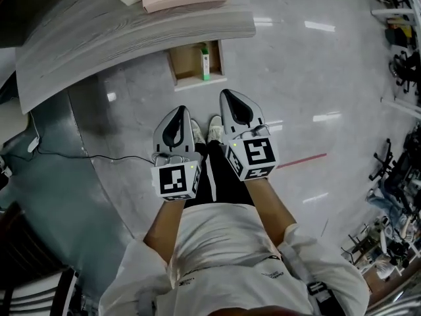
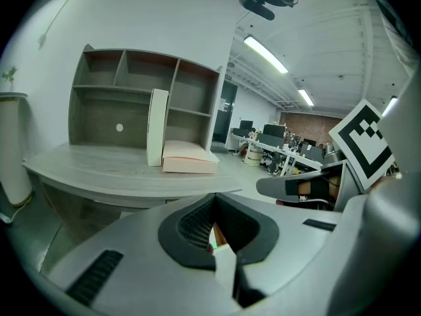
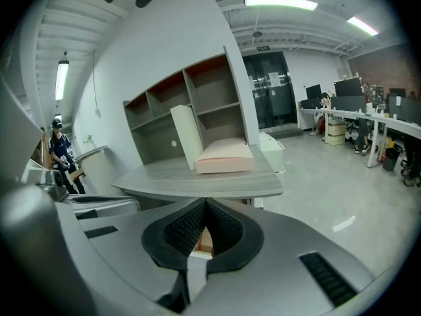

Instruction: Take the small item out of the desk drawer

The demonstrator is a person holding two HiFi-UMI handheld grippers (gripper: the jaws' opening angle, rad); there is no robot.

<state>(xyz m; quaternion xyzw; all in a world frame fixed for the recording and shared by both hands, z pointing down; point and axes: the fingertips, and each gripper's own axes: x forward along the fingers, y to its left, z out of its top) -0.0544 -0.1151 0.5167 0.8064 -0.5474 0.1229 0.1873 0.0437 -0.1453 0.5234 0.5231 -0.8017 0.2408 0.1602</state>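
Small item point(image 1: 204, 61) is lying along drawer's point(image 1: 185, 62) right edge; you're holding left gripper point(image 1: 180, 110) and right gripper point(image 1: 225, 93) closed, empty.

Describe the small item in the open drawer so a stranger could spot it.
Find the grey wood-grain desk, then the open drawer under its front edge. Against the drawer's right wall in the head view lies a slim white-and-green tube, the only thing visible on its tan floor.
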